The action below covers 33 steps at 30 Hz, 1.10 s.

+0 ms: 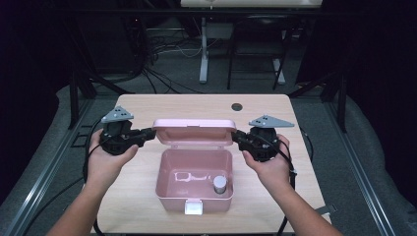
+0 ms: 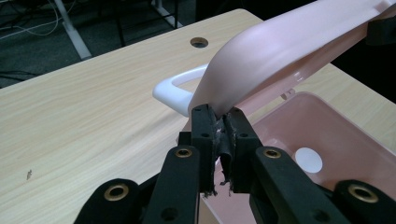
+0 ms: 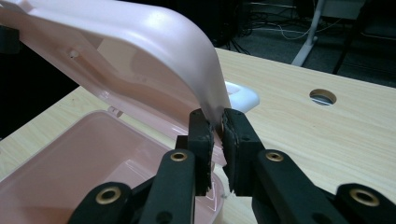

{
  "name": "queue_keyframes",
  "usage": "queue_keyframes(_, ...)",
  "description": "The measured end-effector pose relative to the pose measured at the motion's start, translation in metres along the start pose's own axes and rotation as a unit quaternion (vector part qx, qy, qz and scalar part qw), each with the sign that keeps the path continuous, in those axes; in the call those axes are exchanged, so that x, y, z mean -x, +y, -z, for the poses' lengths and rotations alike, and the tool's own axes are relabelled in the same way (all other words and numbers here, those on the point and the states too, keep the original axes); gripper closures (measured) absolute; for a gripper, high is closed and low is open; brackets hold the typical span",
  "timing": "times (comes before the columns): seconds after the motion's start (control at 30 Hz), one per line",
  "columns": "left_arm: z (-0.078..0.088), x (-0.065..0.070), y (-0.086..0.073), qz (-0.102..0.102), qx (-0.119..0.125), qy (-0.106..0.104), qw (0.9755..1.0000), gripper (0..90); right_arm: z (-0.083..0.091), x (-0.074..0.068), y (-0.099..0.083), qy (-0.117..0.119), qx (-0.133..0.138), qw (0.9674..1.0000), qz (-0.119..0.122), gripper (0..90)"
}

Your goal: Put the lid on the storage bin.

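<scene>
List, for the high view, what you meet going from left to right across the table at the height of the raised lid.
Left gripper → pink lid of the open box → right gripper. Each gripper's jaws pinch one end of the lid's rim.

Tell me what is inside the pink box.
Inside the pink box stands one small grey jar with a pale lid, near its front right corner. The rest of the floor looks bare and glossy. The raised lid hides the back edge.
</scene>
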<state>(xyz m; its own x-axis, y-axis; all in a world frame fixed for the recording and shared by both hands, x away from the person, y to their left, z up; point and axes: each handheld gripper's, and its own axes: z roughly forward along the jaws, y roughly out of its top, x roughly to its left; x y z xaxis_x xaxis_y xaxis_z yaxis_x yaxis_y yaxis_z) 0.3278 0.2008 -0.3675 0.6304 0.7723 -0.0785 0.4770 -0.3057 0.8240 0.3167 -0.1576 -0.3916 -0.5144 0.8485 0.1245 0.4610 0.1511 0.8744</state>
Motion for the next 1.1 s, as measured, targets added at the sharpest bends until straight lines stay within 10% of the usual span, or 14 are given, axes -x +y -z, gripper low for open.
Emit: queue_keyframes(1.1, 0.010, 0.010, -0.012, -0.011, -0.004, -0.006, 0.9999, 81.5, 0.011, -0.008, -0.012, 0.012, -0.001, 0.9999, 0.012, 78.5)
